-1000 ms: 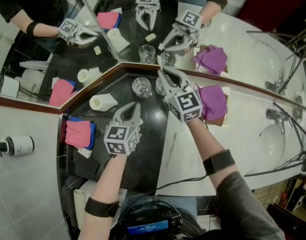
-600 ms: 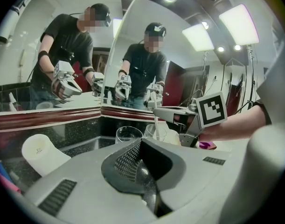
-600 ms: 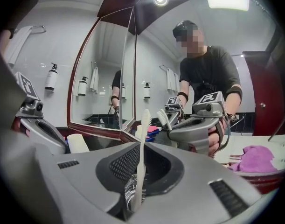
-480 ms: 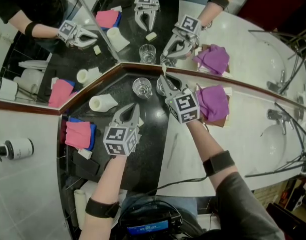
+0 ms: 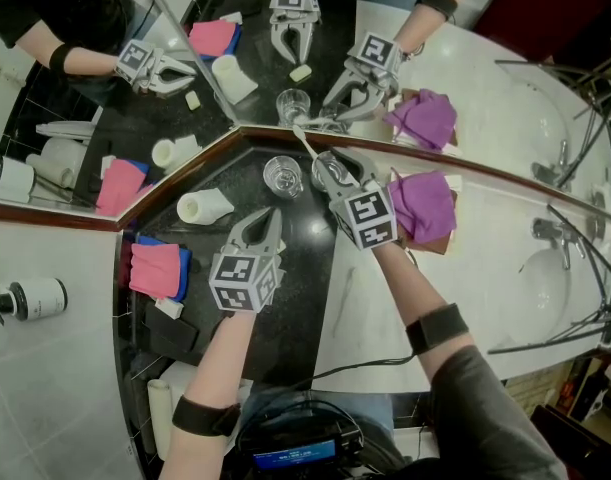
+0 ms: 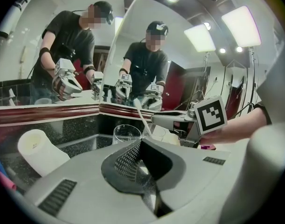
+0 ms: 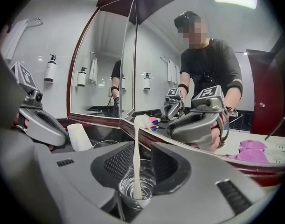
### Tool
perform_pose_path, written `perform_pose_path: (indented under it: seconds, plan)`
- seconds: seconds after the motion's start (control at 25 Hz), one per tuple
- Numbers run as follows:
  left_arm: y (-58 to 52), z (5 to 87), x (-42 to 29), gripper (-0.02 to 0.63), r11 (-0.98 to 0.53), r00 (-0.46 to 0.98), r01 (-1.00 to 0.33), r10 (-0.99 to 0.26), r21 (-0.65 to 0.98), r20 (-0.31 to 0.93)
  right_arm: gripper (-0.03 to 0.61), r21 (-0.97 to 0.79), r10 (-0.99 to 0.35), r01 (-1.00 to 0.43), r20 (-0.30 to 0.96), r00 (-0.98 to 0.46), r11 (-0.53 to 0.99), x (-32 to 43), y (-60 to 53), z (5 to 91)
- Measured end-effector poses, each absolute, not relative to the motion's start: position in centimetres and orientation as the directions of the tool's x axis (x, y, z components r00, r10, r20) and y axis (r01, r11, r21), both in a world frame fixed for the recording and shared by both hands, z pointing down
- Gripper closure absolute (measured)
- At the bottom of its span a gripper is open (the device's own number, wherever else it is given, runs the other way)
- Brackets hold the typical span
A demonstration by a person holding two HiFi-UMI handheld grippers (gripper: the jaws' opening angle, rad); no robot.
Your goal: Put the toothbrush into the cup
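The head view looks steeply down on the dark surface (image 5: 303,268) from well above. Both gripper views sit low, facing the corner mirrors (image 7: 102,55); the right one hangs closest over the cup (image 7: 137,188). All 3 share its toothbrush (image 7: 135,157).

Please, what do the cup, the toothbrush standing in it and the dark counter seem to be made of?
Small clear round cup: likely glass, glossy; you see through its thick base.
Slim white toothbrush: probably plastic, smooth, evenly pale.
Black speckled counter: looks like polished stone, given fine flecks and sheen; possibly an imitation.
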State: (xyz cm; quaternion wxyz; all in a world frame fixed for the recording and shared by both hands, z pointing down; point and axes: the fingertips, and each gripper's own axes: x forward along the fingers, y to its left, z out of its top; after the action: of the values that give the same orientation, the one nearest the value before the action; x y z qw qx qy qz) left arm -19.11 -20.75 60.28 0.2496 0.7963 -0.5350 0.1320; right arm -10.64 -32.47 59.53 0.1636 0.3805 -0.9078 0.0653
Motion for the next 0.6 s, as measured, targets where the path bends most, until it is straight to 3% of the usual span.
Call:
perform_pose_path:
  seconds: [0.28, 0.48, 0.6]
  plan:
    - [-19.9, 58.2, -18.6, 0.614, -0.311, 0.394, -0.918, -0.795, 0.248, 0.461, 0.445, 0.007, -0.662, -0.701, 0.336, -0.67, 0.713, -9.9, -30.6, 56.8]
    - [-18.5, 55.4, -18.1, 0.614, -0.322, 0.397, -0.916, -0.807, 0.237, 0.437, 0.54, 0.013, -0.675, -0.714, 0.339, -0.655, 0.7, -8.1, -27.5, 53.8]
    - [-17.3, 53.8, -17.9, 0.614, -0.329, 0.398, -0.916, -0.814, 0.229, 0.423, 0.56, 0.012, -0.683, -0.726, 0.348, -0.642, 0.688, -6.6, -25.2, 52.2]
